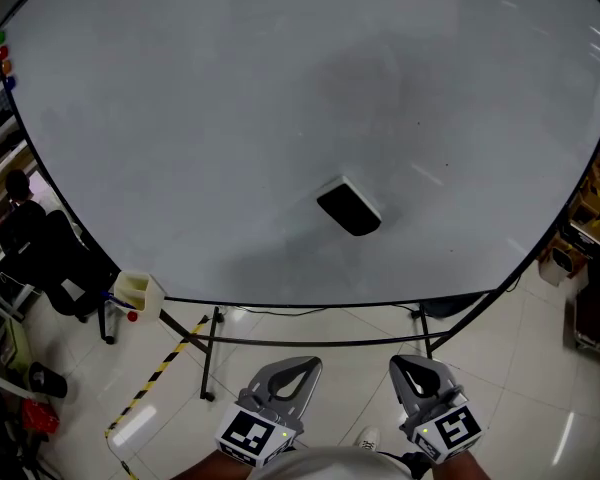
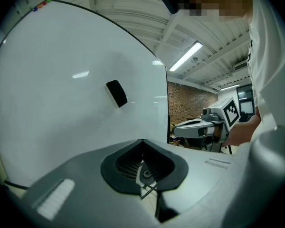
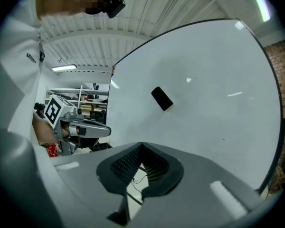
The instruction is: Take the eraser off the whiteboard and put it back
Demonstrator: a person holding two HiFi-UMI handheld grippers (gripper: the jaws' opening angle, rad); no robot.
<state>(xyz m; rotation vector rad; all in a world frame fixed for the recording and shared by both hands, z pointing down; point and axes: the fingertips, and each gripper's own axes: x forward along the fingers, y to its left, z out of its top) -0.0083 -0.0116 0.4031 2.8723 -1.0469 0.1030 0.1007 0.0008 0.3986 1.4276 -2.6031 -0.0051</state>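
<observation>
Grey left gripper [image 1: 288, 376] and right gripper [image 1: 416, 373] both clenched on nothing (held low). Black rectangular eraser [image 1: 349, 208] clings to white whiteboard [image 1: 180, 118], well apart. Risk: approaching with unopened jaws could knock it off.

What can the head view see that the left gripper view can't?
Only the head view shows the striped floor tape. Only the left gripper view shows the ceiling light and the brick wall. Both show the whiteboard with the eraser stuck on it, and the right gripper, shut and well short of the board.
</observation>
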